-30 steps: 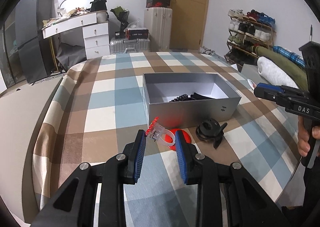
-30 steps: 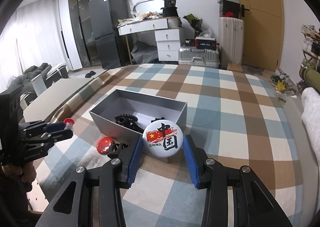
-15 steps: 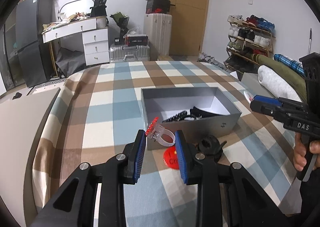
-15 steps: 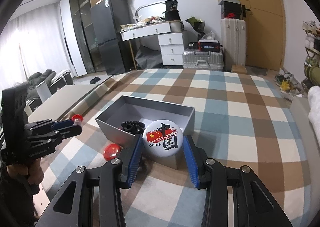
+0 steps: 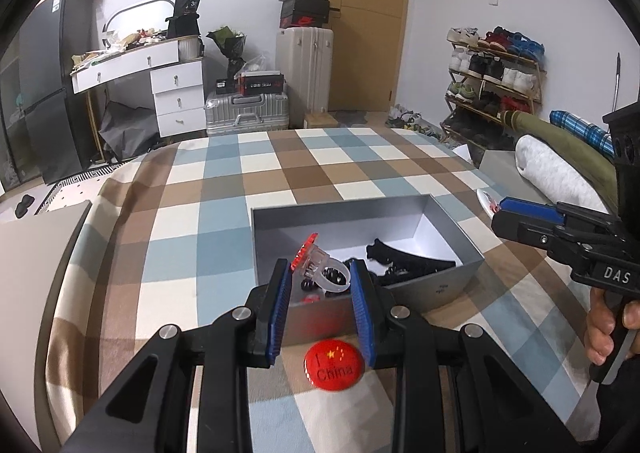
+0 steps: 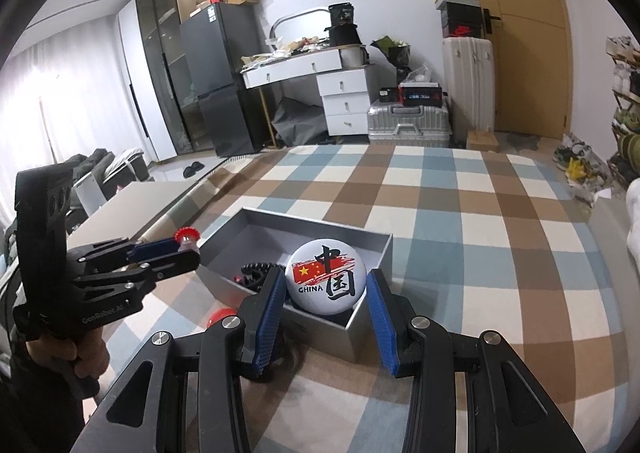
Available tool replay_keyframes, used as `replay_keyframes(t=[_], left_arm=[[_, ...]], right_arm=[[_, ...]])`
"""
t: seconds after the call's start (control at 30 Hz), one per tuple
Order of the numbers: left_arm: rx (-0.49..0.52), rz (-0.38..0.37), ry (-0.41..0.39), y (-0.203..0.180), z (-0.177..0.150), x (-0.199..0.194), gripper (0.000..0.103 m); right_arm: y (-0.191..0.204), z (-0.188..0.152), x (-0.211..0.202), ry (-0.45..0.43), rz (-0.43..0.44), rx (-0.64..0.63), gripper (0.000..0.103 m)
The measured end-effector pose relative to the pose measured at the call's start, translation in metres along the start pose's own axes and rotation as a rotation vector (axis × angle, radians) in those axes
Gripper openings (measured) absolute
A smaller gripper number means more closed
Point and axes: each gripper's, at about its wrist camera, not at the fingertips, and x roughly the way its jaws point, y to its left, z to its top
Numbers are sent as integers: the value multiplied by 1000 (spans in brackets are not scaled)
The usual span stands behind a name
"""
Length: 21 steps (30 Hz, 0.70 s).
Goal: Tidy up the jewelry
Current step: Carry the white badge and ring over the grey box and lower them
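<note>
My left gripper (image 5: 320, 285) is shut on a clear plastic ring with a red top (image 5: 320, 267) and holds it over the near wall of the open grey box (image 5: 444, 285). The box holds black hair clips (image 5: 404, 259). My right gripper (image 6: 326, 291) is shut on a round white "China" badge (image 6: 325, 276) above the box's near right corner (image 6: 360, 327). A red "I love China" badge (image 5: 334, 365) lies on the checked cloth in front of the box. The left gripper also shows in the right wrist view (image 6: 186, 249), the right gripper in the left wrist view (image 5: 500, 213).
The box stands on a bed covered with a checked blanket (image 5: 224, 189). A grey pillow roll (image 5: 560, 169) lies at the right edge. A desk, suitcases and a shoe rack stand beyond the bed.
Both grippers have risen and moved forward over the box with their items. The black clip beside the box has gone out of the left wrist view.
</note>
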Motion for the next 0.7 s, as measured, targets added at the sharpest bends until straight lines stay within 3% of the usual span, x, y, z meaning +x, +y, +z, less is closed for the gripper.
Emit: replay_keyframes(t=[0.7], left_arm=[[-13, 0, 1, -3, 16, 23, 24]], right_arm=[[-4, 13, 18, -16, 27, 61, 41]])
